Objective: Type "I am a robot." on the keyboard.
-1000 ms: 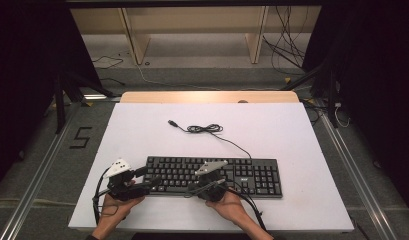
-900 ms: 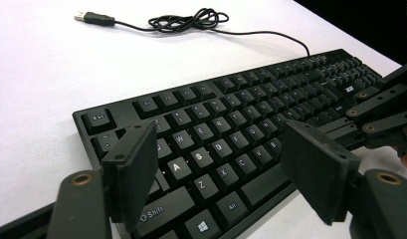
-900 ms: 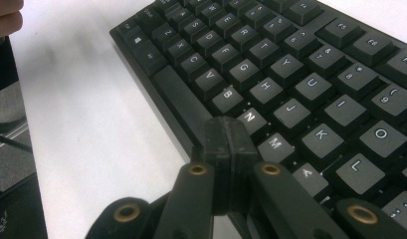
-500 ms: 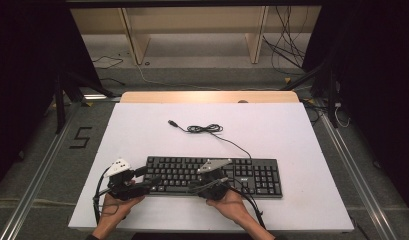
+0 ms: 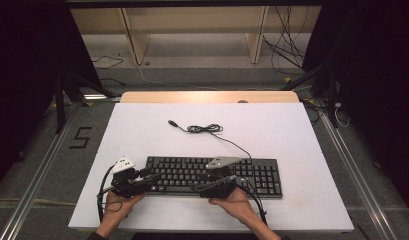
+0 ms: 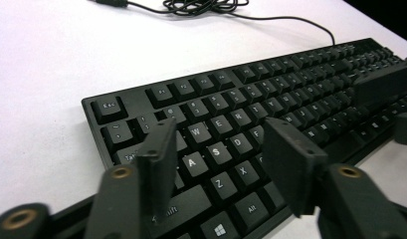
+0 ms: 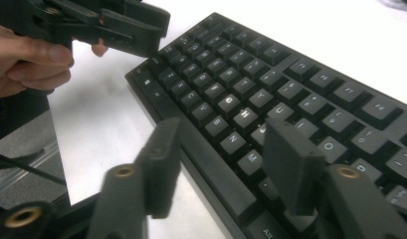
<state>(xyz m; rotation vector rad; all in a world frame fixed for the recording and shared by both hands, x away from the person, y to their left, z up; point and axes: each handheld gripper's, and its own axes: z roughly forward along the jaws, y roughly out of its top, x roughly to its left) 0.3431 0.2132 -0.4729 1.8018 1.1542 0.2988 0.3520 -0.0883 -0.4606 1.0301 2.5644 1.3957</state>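
Left claw [image 6: 218, 149] hovers spread over the keyboard [image 5: 217, 172]'s near-left keys, its jaws just narrowing on nothing; right claw [image 7: 221, 154], jaws just widening, empty, straddles the front edge, likely readying to grip it.

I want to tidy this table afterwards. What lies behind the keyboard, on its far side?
Behind the keyboard its own black cable lies partly coiled on the white table, ending in a loose plug. Nothing else is there.
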